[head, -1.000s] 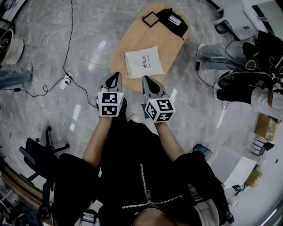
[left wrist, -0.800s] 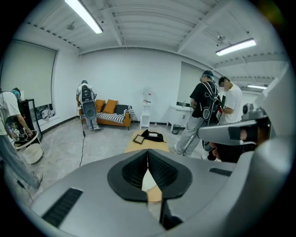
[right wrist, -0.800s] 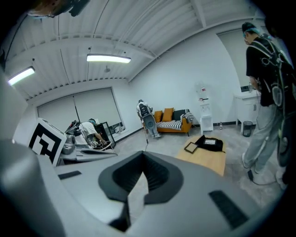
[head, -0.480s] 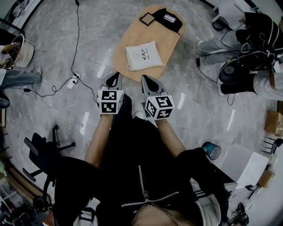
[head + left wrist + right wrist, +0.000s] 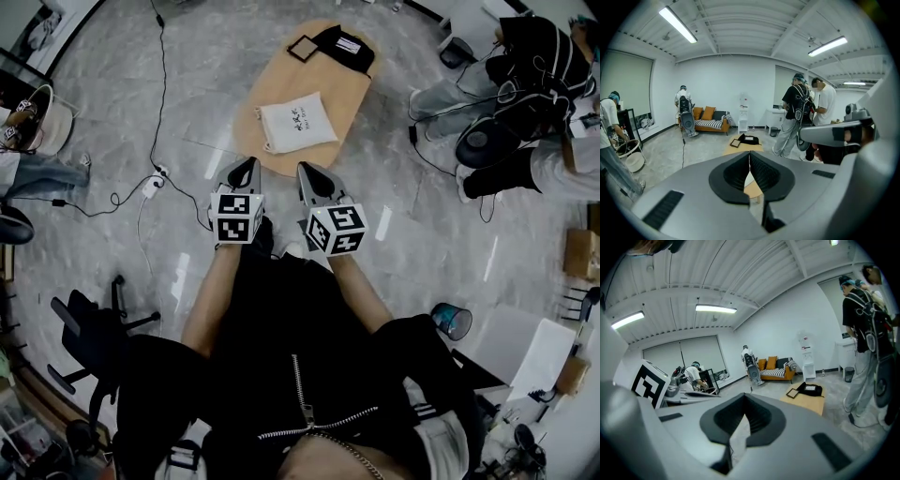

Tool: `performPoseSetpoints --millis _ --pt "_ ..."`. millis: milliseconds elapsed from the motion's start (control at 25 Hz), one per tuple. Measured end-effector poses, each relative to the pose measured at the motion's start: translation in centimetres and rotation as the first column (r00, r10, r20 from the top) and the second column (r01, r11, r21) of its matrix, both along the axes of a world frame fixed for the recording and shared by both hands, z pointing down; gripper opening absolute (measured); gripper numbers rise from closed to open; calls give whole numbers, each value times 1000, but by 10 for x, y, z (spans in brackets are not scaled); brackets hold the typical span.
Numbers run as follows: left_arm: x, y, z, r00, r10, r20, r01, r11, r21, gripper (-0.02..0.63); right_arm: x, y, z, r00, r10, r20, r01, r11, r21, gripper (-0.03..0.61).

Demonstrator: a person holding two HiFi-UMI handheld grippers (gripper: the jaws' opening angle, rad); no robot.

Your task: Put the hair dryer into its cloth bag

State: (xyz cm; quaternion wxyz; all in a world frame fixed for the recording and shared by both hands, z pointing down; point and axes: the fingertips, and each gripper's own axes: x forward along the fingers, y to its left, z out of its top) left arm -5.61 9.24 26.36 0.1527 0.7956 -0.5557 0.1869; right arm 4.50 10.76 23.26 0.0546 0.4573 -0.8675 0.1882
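A white cloth bag (image 5: 298, 120) with dark print lies flat on the near half of a low oval wooden table (image 5: 349, 94). At the table's far end lie a black object (image 5: 344, 45) and a small dark framed square (image 5: 305, 47); I cannot tell whether the black object is the hair dryer. My left gripper (image 5: 250, 163) and right gripper (image 5: 304, 170) are held side by side above the floor, short of the table's near edge. Both are shut with nothing in them. The shut tips of the left gripper (image 5: 749, 155) point toward the table (image 5: 751, 148), as do those of the right gripper (image 5: 744, 400).
Two people (image 5: 511, 103) stand at the table's right. A power strip with cables (image 5: 150, 178) lies on the floor to the left, near a basket (image 5: 37, 108). A black chair (image 5: 89, 328) is at lower left and a blue bucket (image 5: 452, 320) at lower right. An orange sofa (image 5: 710, 123) stands by the far wall.
The head view has swung, so the table and bag sit a little higher and farther left in the picture. Both grippers stay shut, empty and side by side.
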Motion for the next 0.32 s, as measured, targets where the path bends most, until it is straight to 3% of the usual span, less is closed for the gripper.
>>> performPoseSetpoints --millis 320 --pt "-8 -6 3 1000 2 -1 -2 1000 1 14 -8 -3 -2 1000 -8 -3 8 1000 12 9"
